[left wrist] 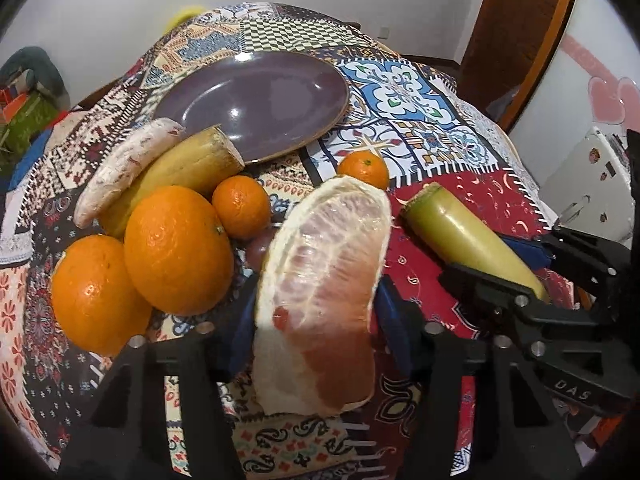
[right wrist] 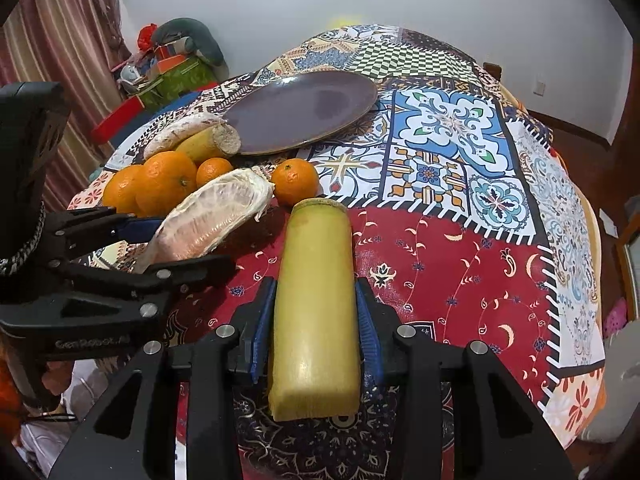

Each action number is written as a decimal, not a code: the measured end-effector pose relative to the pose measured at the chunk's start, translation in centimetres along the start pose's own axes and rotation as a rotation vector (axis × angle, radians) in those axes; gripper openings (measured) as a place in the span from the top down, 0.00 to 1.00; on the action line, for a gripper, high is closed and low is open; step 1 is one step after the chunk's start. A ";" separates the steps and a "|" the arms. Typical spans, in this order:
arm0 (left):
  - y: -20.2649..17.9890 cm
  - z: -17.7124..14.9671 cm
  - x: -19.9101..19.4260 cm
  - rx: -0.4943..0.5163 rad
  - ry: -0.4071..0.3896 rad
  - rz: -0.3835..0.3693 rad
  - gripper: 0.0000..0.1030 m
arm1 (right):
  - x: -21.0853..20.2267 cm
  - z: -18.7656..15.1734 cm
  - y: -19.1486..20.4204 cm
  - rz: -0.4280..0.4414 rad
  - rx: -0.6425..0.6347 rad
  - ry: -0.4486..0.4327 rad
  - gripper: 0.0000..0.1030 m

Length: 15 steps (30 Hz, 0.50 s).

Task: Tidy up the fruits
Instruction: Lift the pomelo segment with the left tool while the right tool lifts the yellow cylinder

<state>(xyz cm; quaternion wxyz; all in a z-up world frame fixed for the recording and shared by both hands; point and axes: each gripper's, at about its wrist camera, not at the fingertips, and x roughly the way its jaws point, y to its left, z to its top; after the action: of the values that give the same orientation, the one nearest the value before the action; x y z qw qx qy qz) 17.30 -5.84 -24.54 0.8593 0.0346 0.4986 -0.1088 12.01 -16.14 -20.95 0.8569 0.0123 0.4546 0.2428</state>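
Note:
A peeled pink pomelo segment (left wrist: pixel 320 280) stands between the blue pads of my left gripper (left wrist: pixel 316 316), which is shut on it. To its right my right gripper (right wrist: pixel 314 320) is shut on a yellow-green sugarcane piece (right wrist: pixel 316 300), its far end pointing at the plate. On the cloth to the left lie two big oranges (left wrist: pixel 178 248), two mandarins (left wrist: pixel 241 206), a second sugarcane piece (left wrist: pixel 180 168) and a whitish pomelo segment (left wrist: pixel 124 168). An empty purple plate (left wrist: pixel 256 96) sits behind them.
A patchwork cloth (right wrist: pixel 440 152) covers the round table and falls off at its edges. A small dark fruit (left wrist: pixel 260 248) is half hidden behind the held segment. Boxes and clutter (right wrist: pixel 172 68) stand beyond the table's far left; a wooden door (left wrist: pixel 520 32) is at the right.

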 end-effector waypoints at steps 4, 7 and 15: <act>0.1 -0.3 -0.4 0.000 -0.005 -0.001 0.50 | -0.3 0.1 0.0 0.002 0.008 -0.006 0.66; 0.0 -0.6 -1.0 0.004 -0.015 0.007 0.50 | -0.6 0.2 0.0 0.003 0.012 -0.015 0.66; 0.3 -0.4 -3.7 -0.006 -0.080 0.018 0.50 | -1.9 1.1 0.7 -0.013 -0.001 -0.060 0.66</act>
<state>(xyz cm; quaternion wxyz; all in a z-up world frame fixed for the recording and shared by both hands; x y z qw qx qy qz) 15.25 -4.88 -21.59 0.8797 0.0321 0.4637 -0.1006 11.71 -16.14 -18.73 0.8717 0.0163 0.4285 0.2371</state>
